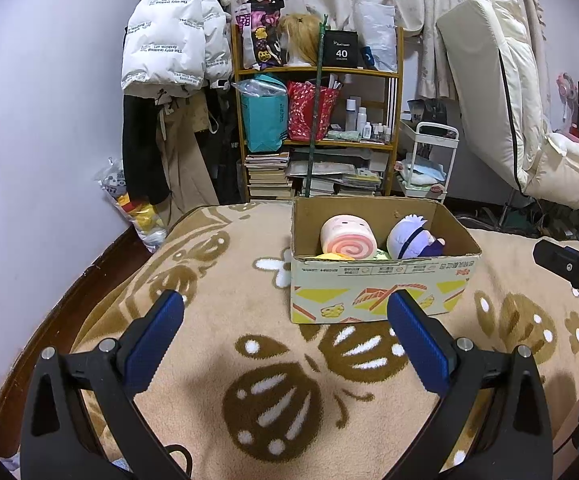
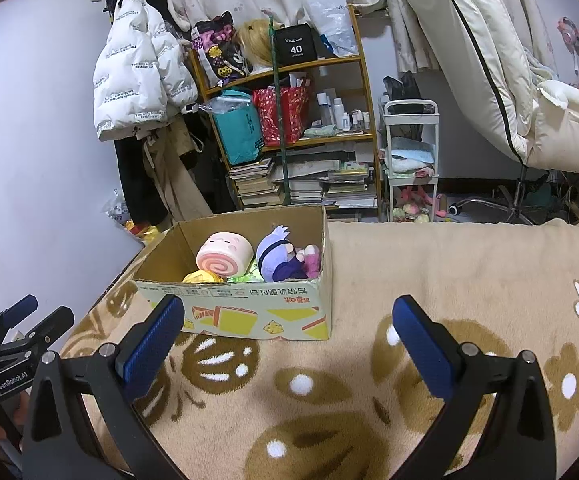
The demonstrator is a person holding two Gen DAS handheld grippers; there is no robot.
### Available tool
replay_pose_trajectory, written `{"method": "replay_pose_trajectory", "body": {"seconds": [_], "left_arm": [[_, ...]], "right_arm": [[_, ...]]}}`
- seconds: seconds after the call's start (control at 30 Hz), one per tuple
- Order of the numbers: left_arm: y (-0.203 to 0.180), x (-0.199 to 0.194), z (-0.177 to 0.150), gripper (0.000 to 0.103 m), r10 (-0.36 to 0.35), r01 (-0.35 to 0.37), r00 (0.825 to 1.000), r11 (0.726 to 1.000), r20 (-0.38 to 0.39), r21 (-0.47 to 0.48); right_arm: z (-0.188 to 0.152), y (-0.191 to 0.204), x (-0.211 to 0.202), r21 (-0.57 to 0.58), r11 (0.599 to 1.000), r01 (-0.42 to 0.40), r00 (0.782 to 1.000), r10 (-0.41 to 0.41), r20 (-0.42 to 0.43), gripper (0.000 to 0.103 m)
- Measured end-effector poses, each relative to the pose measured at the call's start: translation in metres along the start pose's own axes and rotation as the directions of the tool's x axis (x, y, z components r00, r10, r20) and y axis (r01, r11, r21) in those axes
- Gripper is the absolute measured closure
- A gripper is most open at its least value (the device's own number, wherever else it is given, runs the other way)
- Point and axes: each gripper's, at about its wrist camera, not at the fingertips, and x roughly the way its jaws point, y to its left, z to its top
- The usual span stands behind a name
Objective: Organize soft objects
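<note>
Your soft toys sit gathered in the cardboard box (image 1: 377, 280) on the blanket (image 1: 229, 280), at about 1 o'clock from your left gripper (image 1: 285, 312): swirl-roll plush (image 1: 348, 238) beside purple plush (image 1: 411, 238). Right gripper (image 2: 289, 320) hovers nearby. Both sets of fingers gape wide, holding nothing.

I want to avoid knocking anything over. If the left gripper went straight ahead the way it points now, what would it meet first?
Probably the cardboard box: its printed front wall sits just beyond the open left gripper, a little right of centre. Only blanket lies between them, though depth is hard to judge.
</note>
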Motion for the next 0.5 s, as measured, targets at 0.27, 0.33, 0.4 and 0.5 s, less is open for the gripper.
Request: {"method": "replay_pose_trajectory", "body": {"seconds": [0.27,0.33,0.4,0.5], "left_arm": [[0.0002,-0.0005,-0.0007,0.003,-0.005,0.005,1.000,1.000,0.002,-0.001],[-0.0002,-0.0011,-0.0009,0.003,-0.007,0.007,1.000,1.000,0.002,0.002],[-0.0003,0.0001,-0.0011,0.003,-0.009,0.009,1.000,1.000,-0.004,0.007],[0.0008,0.0016,-0.0012,0.003,-0.006,0.006,1.000,1.000,-0.009,0.011]], "right_arm": [[-0.0042,-0.0036,-0.0001,0.007,1.000,0.006,1.000,-0.006,0.002,0.000],[-0.0044,-0.0042,-0.0002,0.008,1.000,0.007,1.000,-0.007,0.003,0.000],[-0.0039,-0.0045,-0.0001,0.008,1.000,0.007,1.000,-0.007,0.001,0.000],[-0.0044,-0.0046,-0.0004,0.008,1.000,0.008,1.000,-0.008,0.000,0.000]]}}
